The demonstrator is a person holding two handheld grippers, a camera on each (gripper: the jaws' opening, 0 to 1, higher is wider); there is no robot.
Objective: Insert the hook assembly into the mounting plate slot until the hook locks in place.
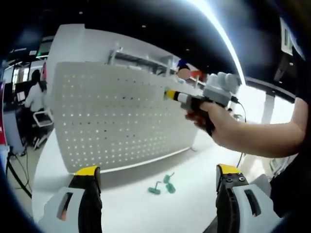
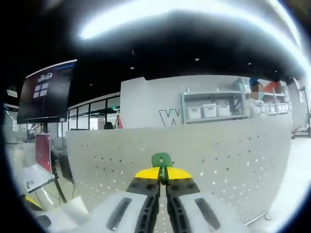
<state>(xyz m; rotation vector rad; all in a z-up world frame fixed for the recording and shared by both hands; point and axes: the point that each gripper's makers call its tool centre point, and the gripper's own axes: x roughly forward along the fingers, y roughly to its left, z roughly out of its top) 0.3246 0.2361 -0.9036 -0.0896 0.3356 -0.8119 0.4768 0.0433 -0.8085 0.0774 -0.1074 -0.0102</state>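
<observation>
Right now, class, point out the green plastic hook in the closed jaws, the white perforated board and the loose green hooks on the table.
green plastic hook (image 2: 161, 159), right gripper view, its rounded head.
white perforated board (image 1: 112, 116), left gripper view, its face.
loose green hooks (image 1: 164, 185), left gripper view, middle of cluster.

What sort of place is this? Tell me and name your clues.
Likely an open-plan lab or workshop: an upright white pegboard on a white table, wall shelving with storage bins, and a person seated at a desk.

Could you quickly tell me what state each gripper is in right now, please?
Left gripper: open, holding nothing.
Right gripper: shut on the green hook, in front of the pegboard.
</observation>
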